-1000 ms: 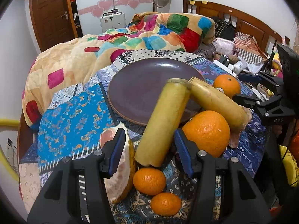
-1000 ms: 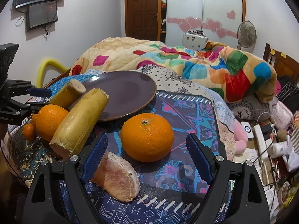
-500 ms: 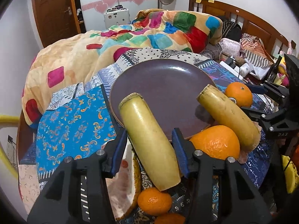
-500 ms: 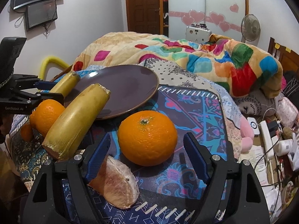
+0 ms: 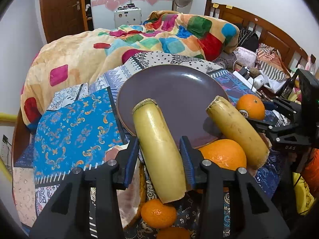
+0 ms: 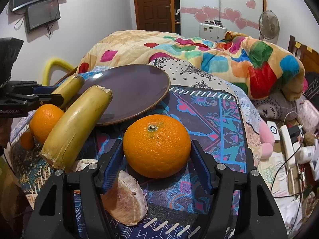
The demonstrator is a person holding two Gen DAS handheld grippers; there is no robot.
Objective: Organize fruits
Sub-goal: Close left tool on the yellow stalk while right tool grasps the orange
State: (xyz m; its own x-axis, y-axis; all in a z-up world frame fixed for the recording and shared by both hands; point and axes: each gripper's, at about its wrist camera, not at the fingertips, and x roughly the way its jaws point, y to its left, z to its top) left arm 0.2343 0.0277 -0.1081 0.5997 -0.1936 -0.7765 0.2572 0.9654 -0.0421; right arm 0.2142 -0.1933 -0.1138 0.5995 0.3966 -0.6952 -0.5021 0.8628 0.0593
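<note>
My left gripper [image 5: 159, 159] is shut on a yellow sugarcane piece [image 5: 157, 149], lifted with its far end over the near rim of the purple plate [image 5: 175, 87]. A second sugarcane piece [image 5: 237, 131] leans on the plate's right rim and on a large orange [image 5: 223, 155]. My right gripper [image 6: 157, 163] has closed around another large orange [image 6: 156, 145] on the patterned cloth, and its pads touch both sides. A pomelo wedge [image 6: 125, 201] lies by its left finger. The left gripper [image 6: 22, 101] shows at the left edge of the right wrist view.
Small tangerines [image 5: 158, 213] and a pomelo piece [image 5: 127, 195] lie under my left gripper. A colourful blanket [image 5: 139, 39] covers the bed behind the plate. Chargers, cables and clutter [image 6: 289, 139] lie to the right of the cloth.
My left gripper closed on the sugarcane piece and lifted it, swinging its far end left over the plate's rim. My right gripper moved forward and closed around the orange.
</note>
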